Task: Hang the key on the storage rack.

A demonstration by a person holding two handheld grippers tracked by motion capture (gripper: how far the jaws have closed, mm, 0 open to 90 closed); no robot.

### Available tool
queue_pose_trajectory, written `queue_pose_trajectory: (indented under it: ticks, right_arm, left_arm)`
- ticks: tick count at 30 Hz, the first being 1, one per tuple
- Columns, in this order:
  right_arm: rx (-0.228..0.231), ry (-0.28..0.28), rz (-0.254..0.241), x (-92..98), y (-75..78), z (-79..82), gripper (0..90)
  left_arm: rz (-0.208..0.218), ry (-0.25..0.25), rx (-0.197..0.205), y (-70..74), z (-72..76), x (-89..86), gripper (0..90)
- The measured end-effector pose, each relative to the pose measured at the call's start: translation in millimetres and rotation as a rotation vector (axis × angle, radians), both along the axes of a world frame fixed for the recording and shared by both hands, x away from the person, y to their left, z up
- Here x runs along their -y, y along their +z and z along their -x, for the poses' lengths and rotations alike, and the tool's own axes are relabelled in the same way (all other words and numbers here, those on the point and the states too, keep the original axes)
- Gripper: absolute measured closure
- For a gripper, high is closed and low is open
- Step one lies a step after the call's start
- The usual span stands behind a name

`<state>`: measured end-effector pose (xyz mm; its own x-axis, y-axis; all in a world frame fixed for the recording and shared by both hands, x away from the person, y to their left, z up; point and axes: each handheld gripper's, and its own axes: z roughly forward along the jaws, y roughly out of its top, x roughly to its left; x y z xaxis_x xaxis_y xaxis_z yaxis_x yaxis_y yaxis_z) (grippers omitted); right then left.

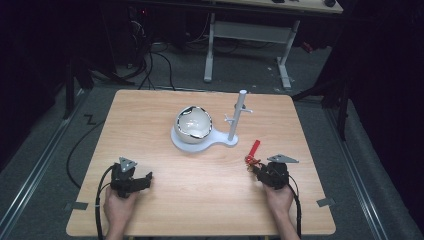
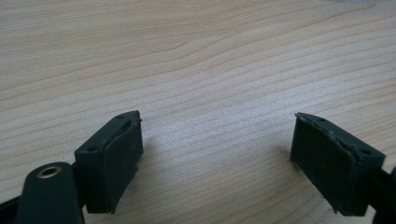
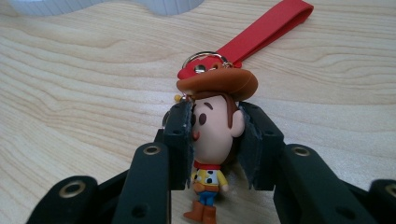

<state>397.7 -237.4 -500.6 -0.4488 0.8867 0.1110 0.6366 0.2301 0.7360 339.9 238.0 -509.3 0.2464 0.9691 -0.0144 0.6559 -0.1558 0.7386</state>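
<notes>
We see a cowboy keychain (image 3: 212, 135), brown hat, red strap (image 3: 268, 30) flat on the table (image 3: 70, 93), near the white stand (image 1: 202, 140), head pinched between jaws.

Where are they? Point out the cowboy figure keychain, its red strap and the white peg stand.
Cowboy figure keychain (image 3: 212, 128), right gripper view, on the face.
Red strap (image 3: 271, 29), right gripper view, mid-strap.
White peg stand (image 1: 236, 117), high view, on the upright post.

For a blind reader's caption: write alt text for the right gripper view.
The right gripper has its two black jaws closed on the head of a small cowboy figurine keychain with a brown hat. Its red strap trails away across the light wooden table, and the edge of a white stand base shows at the top.
</notes>
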Motion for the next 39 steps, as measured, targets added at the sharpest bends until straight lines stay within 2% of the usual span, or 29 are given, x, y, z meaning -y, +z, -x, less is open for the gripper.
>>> queue_pose_trajectory:
  ticks: [5,12,24,39]
  right_arm:
    - [0.006,0.008,-0.003,0.2,0.4,0.5,67.1]
    - [0.049,0.018,-0.028,3.9,8.1,4.3,67.2]
    - [0.085,0.021,-0.056,12.6,18.3,10.5,67.3]
    - [0.171,0.051,-0.066,14.5,48.9,15.4,67.4]
  left_arm:
    - [0.0,0.0,0.0,0.0,0.0,0.0,17.2]
    - [0.0,0.0,0.0,0.0,0.0,0.0,17.2]
    - [0.002,0.0,0.0,0.0,0.0,-0.2,17.2]
    - [0.004,-0.001,-0.001,0.1,0.0,-0.6,17.2]
